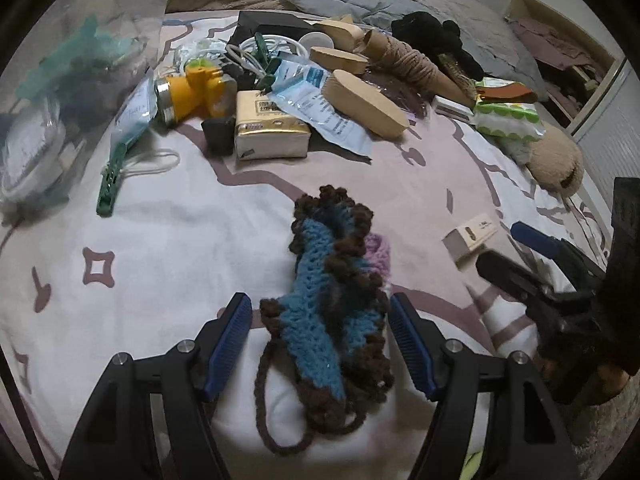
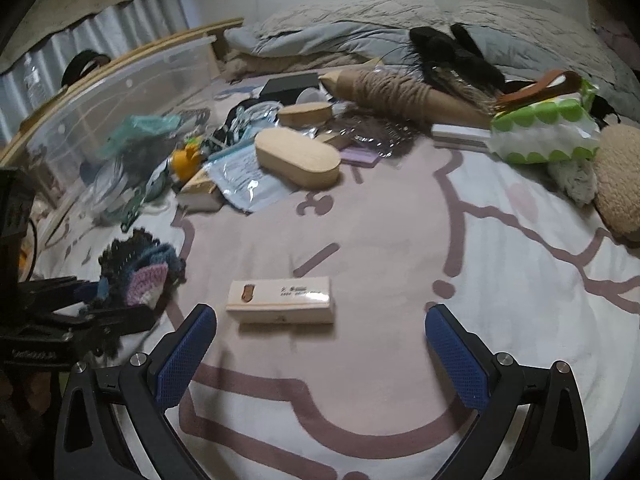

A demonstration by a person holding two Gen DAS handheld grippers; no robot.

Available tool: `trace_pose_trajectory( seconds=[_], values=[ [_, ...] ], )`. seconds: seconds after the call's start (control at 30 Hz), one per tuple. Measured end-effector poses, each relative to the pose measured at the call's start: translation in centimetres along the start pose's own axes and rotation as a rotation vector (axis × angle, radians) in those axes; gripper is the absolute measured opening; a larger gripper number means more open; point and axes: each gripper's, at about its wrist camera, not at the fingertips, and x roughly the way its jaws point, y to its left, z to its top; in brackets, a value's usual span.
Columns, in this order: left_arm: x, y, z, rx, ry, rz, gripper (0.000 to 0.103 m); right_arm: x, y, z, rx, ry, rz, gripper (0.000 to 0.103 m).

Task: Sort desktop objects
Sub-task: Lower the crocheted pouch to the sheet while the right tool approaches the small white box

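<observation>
A blue and brown crocheted piece with a brown cord lies on the pink and white bedspread. My left gripper is open with its blue pads on either side of it, not pressing it. The crochet also shows in the right wrist view, with the left gripper beside it. My right gripper is open and empty, just behind a small cream box. That box and the right gripper show at the right of the left wrist view.
A pile lies across the back: a yellow flashlight, tissue pack, wooden oval boxes, twine spool, green clips, a green-dotted wipes pack. A clear plastic bin stands at the left.
</observation>
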Motion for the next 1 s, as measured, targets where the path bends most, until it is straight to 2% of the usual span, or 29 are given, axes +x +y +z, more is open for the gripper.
trace_pose_trajectory(
  seconds=[0.13,0.23,0.37,0.57,0.7,0.8,0.87,1.0],
  values=[
    [0.2,-0.1,-0.2,-0.006,-0.033,0.009,0.07,1.0,0.7,0.0,-0.035,0.03,-0.018,0.103],
    [0.4,-0.3,-0.4,0.011,-0.039,0.033,0.069,2.1,1.0,0.0,-0.045,0.062,-0.071,0.103],
    [0.7,-0.5,-0.4,0.03,-0.03,0.05,0.069,2.4,1.4,-0.3,-0.076,0.057,-0.107,0.103],
    [0.6,0.2,-0.5,-0.013,-0.038,0.022,0.069,2.5,1.5,-0.5,-0.094,0.048,-0.126,0.103],
    [0.8,0.1,-0.6,-0.003,-0.035,0.026,0.069,2.5,1.7,-0.8,-0.1,0.039,-0.14,0.103],
    [1.1,-0.3,-0.7,0.021,-0.027,0.014,0.078,2.5,1.7,-0.9,-0.103,0.035,-0.141,0.103],
    [1.3,-0.5,-0.7,0.032,-0.016,-0.009,0.091,2.6,1.7,-0.9,-0.094,0.049,-0.14,0.103],
    [1.4,-1.0,-0.7,0.053,-0.013,-0.012,0.095,2.3,1.5,-0.7,-0.052,0.053,-0.126,0.103]
  ],
)
